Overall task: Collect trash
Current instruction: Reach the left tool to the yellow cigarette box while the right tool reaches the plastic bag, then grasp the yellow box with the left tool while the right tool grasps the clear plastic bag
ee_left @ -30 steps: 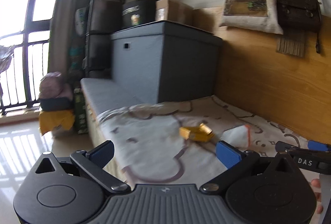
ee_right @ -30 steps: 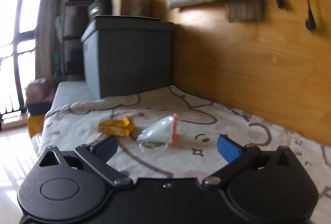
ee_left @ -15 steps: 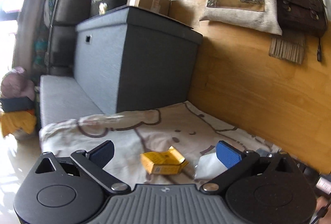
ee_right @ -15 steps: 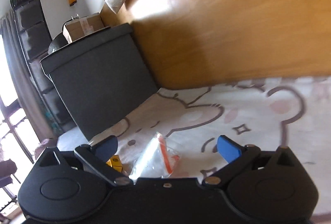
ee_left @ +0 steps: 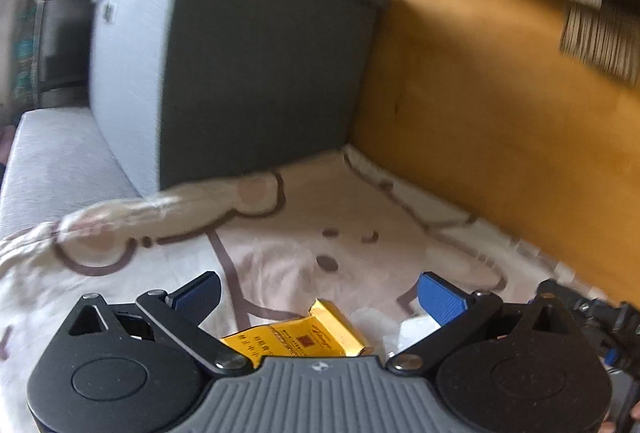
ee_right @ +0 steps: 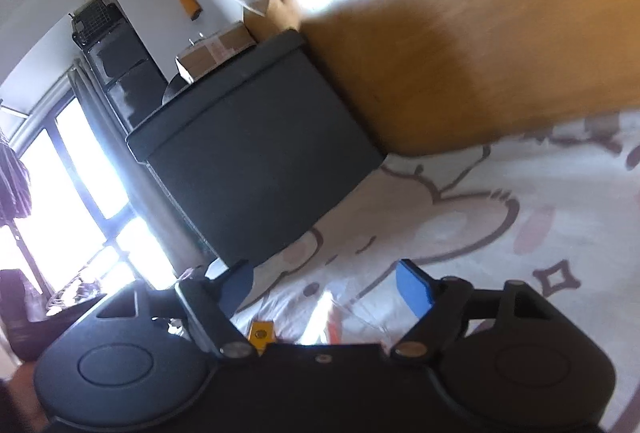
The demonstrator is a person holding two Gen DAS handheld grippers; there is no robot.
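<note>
The left tongs stand open over the yellow packet on the bed sheet, the packet at six o'clock between their fingers. The right tongs, just closing, straddle the clear plastic bag without pinching it; the grey storage box stands at eleven o'clock.

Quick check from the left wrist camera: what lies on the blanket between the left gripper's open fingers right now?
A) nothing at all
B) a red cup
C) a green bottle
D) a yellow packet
D: a crumpled yellow packet lies on the printed blanket between the blue pads of the left gripper, which stand apart and do not touch it.
</note>
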